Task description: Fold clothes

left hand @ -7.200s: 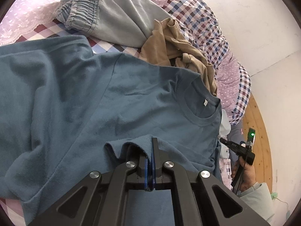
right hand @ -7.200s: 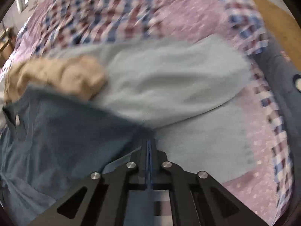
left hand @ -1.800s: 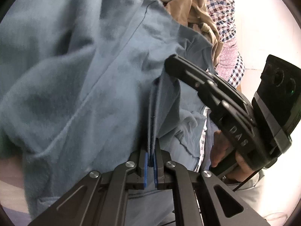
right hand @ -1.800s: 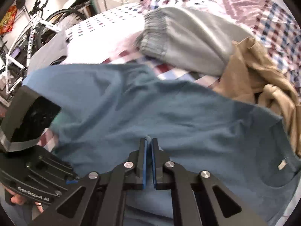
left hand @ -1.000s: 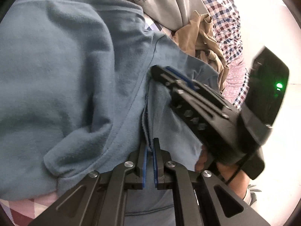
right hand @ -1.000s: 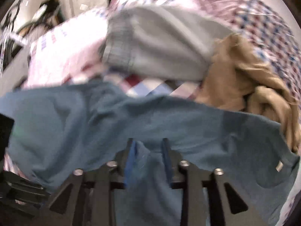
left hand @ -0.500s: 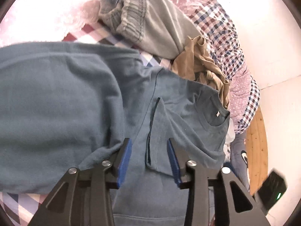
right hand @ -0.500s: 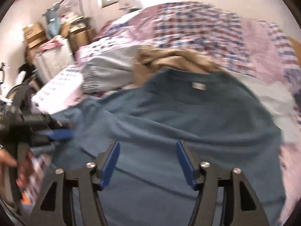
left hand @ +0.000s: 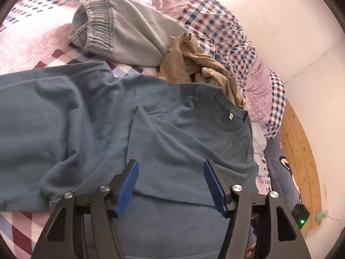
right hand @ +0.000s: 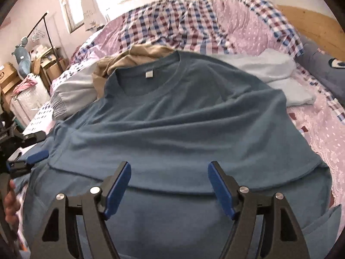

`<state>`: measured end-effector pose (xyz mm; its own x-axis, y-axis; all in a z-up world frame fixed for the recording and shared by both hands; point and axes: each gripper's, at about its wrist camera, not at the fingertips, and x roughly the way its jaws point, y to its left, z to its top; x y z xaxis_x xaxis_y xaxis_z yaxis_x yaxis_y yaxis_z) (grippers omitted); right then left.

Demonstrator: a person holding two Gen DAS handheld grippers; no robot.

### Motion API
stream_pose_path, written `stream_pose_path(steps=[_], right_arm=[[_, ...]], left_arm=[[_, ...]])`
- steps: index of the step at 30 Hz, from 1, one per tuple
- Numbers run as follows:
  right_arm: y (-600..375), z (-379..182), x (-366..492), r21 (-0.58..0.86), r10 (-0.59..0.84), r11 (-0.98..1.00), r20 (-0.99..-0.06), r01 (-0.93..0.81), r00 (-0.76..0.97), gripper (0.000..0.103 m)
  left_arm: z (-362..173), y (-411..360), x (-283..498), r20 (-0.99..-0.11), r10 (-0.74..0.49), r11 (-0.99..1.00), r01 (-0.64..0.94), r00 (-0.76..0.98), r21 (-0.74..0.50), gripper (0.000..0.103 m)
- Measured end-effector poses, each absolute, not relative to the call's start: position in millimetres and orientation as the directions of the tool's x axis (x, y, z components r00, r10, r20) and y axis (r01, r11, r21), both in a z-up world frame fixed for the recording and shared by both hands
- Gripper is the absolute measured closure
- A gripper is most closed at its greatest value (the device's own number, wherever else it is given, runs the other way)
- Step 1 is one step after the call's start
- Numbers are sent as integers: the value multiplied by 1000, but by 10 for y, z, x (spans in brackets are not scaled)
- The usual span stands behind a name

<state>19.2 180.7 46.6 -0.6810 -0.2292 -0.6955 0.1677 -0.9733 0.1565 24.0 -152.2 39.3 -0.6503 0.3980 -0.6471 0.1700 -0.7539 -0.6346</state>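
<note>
A blue T-shirt (left hand: 172, 133) lies spread on the bed, collar and white label away from me, with one side folded over its middle. My left gripper (left hand: 170, 166) hovers just above the folded edge. Its jaws are opening, and nothing is between the blue pads (left hand: 127, 181). In the right wrist view the same T-shirt (right hand: 172, 125) fills the centre. My right gripper (right hand: 169, 166) hangs over its lower half, jaws opening and empty. The left gripper (right hand: 32, 157) shows at the left edge of that view, held by a hand (right hand: 10, 205).
Grey sweatpants (left hand: 129, 32) and a crumpled tan garment (left hand: 189, 64) lie beyond the shirt. A folded pale blue garment (right hand: 280, 73) sits by a dark pillow (right hand: 319, 64). The checked quilt (right hand: 172, 17) and wooden headboard (left hand: 301, 151) bound the bed. Boxes (right hand: 13, 75) stand beside it.
Both grippers have let go of the blue fabric and spread their jaws. The right gripper has swung across to face the collar, while the left has drawn back and risen a little.
</note>
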Motion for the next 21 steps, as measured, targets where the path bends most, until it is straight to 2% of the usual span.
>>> stream_pose_path(steps=[2, 8, 17, 21], right_arm=[[1732, 419, 196, 114, -183, -983, -704, 146, -686, 26], [1569, 431, 228, 97, -192, -980, -674, 172, -713, 26], [1566, 469, 271, 136, -271, -961, -651, 241, -710, 25], [1562, 499, 291, 144, -286, -956, -642, 254, -711, 25]], left_arm=[[350, -1491, 274, -641, 412, -743, 168, -648, -648, 36], [304, -1452, 315, -652, 386, -751, 187, -652, -633, 35], [266, -1743, 475, -658, 293, -721, 291, -694, -629, 35], [287, -2001, 674, -632, 285, -653, 336, -721, -678, 35]])
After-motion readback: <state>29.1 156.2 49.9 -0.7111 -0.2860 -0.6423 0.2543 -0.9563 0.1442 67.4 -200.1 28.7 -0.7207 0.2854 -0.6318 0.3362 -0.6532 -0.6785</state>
